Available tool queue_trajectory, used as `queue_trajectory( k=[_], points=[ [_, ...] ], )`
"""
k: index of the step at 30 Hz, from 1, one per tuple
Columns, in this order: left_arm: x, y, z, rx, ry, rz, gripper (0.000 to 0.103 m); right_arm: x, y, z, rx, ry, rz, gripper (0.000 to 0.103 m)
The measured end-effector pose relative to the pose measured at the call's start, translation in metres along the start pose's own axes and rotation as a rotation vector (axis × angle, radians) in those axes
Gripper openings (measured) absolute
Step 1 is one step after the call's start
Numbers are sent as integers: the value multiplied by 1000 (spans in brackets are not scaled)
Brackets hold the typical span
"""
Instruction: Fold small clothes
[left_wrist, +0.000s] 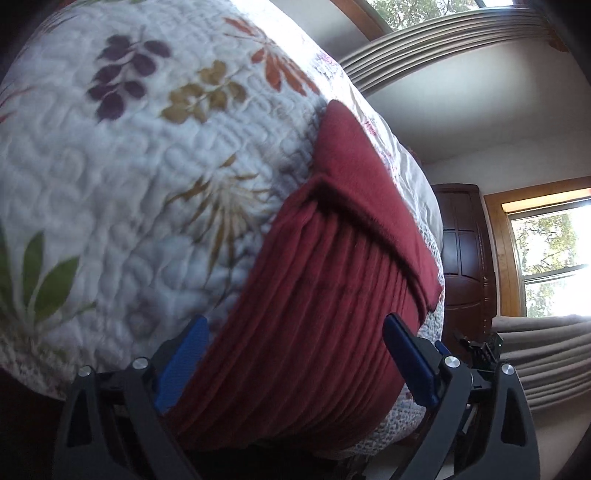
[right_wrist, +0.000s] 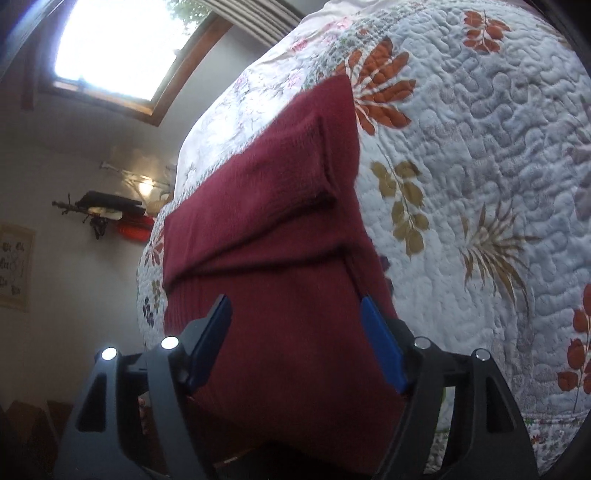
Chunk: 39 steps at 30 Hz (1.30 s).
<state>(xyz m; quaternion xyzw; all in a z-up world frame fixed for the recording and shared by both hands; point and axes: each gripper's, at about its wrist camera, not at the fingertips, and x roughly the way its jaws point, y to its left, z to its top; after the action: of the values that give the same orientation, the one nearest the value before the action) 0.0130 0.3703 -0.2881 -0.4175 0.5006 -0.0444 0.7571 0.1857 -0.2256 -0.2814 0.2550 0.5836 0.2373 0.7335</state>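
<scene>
A dark red ribbed knit garment lies on a white floral quilt, with a sleeve folded across its upper part. My left gripper is open at the garment's near hem, its blue fingers spread wide on either side of the cloth. In the right wrist view the same garment shows its folded sleeve layers across the top. My right gripper is open too, its blue pads straddling the near edge of the cloth. Whether either gripper's fingers touch the fabric is unclear.
The quilt covers a bed that drops away at its edges. A dark wooden cabinet and a window stand beyond the bed. Another window and a wall shelf show in the right wrist view.
</scene>
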Motion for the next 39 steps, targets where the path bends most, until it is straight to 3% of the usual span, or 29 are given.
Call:
queue_trajectory(
  k=[4, 8, 17, 21, 25, 28, 29, 30, 34, 39],
  points=[
    [1, 26, -54, 8, 94, 95, 96, -3, -22, -63, -46, 76, -6, 78],
    [14, 47, -87, 61, 182, 157, 96, -12, -54, -122, -25, 127, -20, 78],
    [54, 69, -76, 236, 304, 49, 96, -22, -104, -212, 147, 161, -79, 79],
    [64, 76, -68, 280, 365, 10, 96, -16, -102, -237, 153, 177, -114, 79],
    [65, 77, -66, 279, 394, -82, 91, -16, -88, -243, 146, 148, -107, 78],
    [67, 68, -67, 293, 404, -103, 73, -9, -86, -245, 142, 132, -105, 78],
    [68, 68, -66, 302, 408, -102, 59, -4, -84, -243, 142, 130, -103, 78],
    [67, 66, -66, 307, 411, -101, 53, 0, -83, -244, 137, 130, -100, 76],
    [61, 72, -55, 310, 407, -98, 44, 22, -66, -241, 94, 126, -84, 75],
    [50, 90, -44, 313, 395, -57, 13, 38, -64, -237, 80, 117, -83, 73]
  ],
)
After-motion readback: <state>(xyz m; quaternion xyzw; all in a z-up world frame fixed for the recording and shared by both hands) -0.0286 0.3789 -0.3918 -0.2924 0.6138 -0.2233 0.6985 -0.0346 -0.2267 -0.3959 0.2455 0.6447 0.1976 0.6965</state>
